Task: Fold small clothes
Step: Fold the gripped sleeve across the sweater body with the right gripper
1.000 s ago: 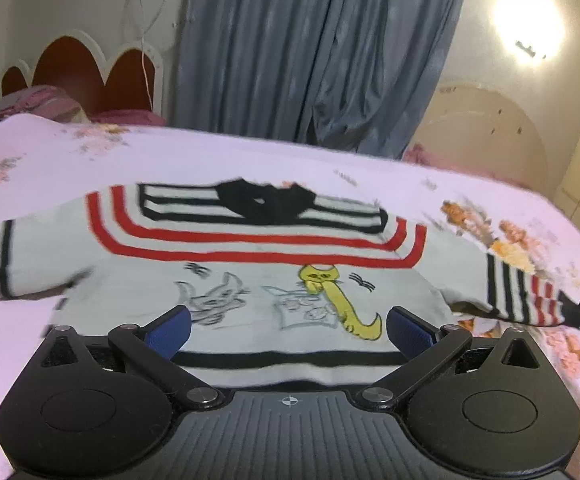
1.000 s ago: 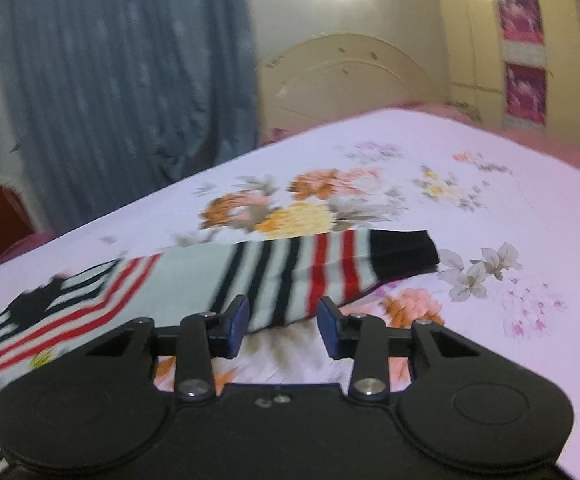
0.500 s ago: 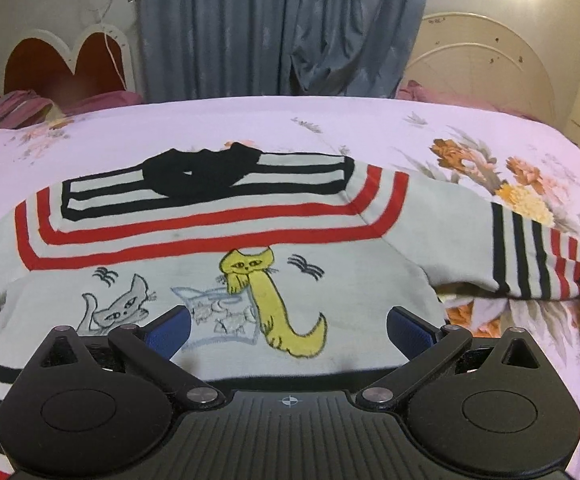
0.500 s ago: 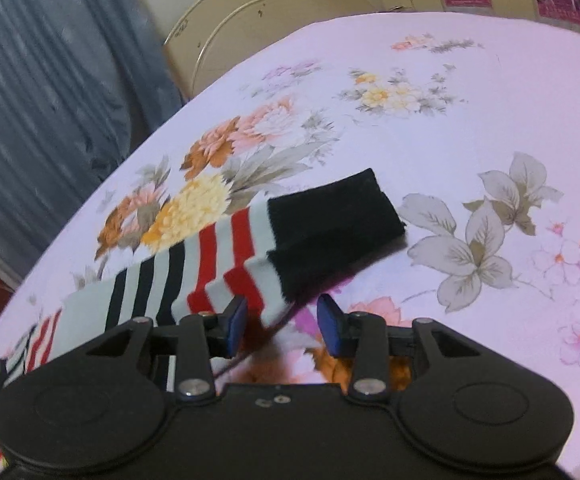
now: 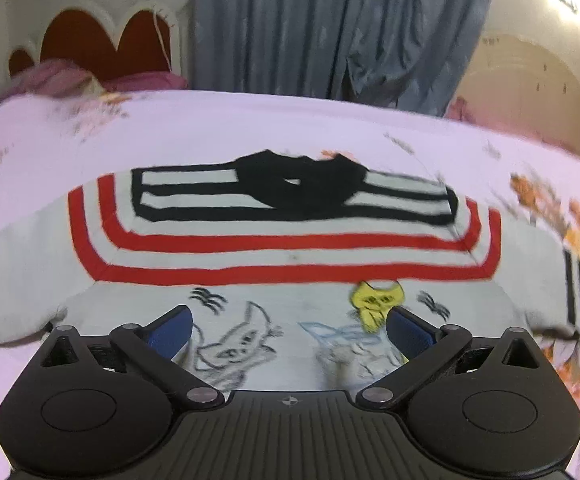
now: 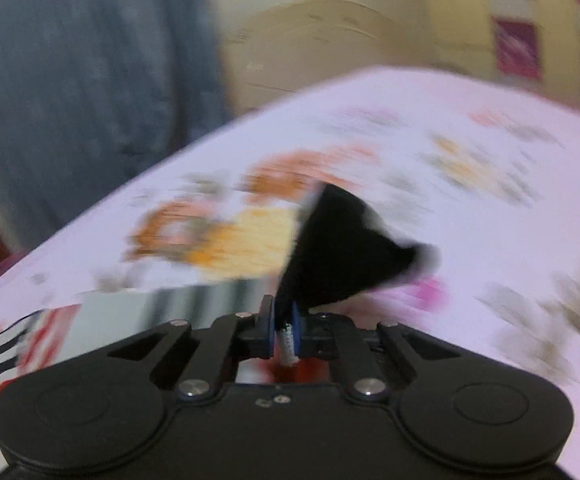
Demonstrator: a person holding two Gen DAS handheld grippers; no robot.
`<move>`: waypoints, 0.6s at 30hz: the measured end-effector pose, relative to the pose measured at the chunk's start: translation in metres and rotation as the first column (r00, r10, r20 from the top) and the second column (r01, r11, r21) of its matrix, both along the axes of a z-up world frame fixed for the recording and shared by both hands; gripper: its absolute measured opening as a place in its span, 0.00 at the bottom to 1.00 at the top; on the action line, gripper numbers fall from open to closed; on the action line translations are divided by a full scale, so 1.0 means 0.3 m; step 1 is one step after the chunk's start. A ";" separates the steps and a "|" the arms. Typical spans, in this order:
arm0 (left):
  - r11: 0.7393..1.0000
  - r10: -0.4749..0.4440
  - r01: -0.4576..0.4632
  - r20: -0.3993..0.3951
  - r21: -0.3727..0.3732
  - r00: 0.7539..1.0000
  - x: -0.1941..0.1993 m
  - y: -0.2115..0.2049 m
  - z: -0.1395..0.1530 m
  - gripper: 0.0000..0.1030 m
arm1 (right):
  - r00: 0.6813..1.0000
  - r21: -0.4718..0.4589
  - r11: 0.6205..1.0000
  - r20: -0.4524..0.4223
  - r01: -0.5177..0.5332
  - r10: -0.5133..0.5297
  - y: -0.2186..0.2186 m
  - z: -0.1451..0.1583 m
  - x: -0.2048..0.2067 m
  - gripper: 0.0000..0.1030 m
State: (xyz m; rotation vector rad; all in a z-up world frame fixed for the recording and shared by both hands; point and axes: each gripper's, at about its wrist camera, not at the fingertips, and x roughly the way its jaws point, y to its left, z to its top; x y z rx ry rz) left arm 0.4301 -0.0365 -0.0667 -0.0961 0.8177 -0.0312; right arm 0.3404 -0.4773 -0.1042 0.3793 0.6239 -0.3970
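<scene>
A small grey sweater (image 5: 290, 248) with red and black stripes, a black collar and cat drawings lies face up on the pink floral bedsheet (image 5: 218, 128). My left gripper (image 5: 288, 330) hovers over its lower chest, jaws wide open, nothing between the blue pads. In the blurred right wrist view, my right gripper (image 6: 284, 330) is closing, its pads pinching the black cuff (image 6: 342, 248) of the sweater's striped sleeve; the cuff stands lifted off the sheet in a peak. The striped sleeve (image 6: 210, 300) trails away to the left.
Blue-grey curtains (image 5: 330, 28) hang behind the bed. A red scalloped headboard (image 5: 102, 44) and pink pillows (image 5: 62, 76) sit at the back left. A cream rounded board (image 5: 530, 92) stands at the back right. Patterned wall panels (image 6: 530, 36) show far right.
The right gripper slid onto the sleeve's black cuff and closed on it, raising it off the sheet. The left gripper moved forward and left over the sweater's chest, still open.
</scene>
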 end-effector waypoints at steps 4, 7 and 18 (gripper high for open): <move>0.998 0.027 -0.025 0.029 -0.061 0.999 0.019 0.112 -0.007 0.99 | 0.974 -0.004 0.974 0.024 -0.226 0.226 0.274 0.034 0.128 0.08; 0.994 0.051 -0.046 0.042 -0.100 0.998 0.018 0.192 -0.009 0.99 | 0.916 -0.014 0.916 0.010 -0.400 0.401 0.521 0.024 0.203 0.08; 0.982 0.089 -0.086 0.013 -0.167 0.996 -0.029 0.396 -0.084 1.00 | 0.696 0.063 0.706 -0.127 -0.706 0.707 1.093 -0.137 0.265 0.11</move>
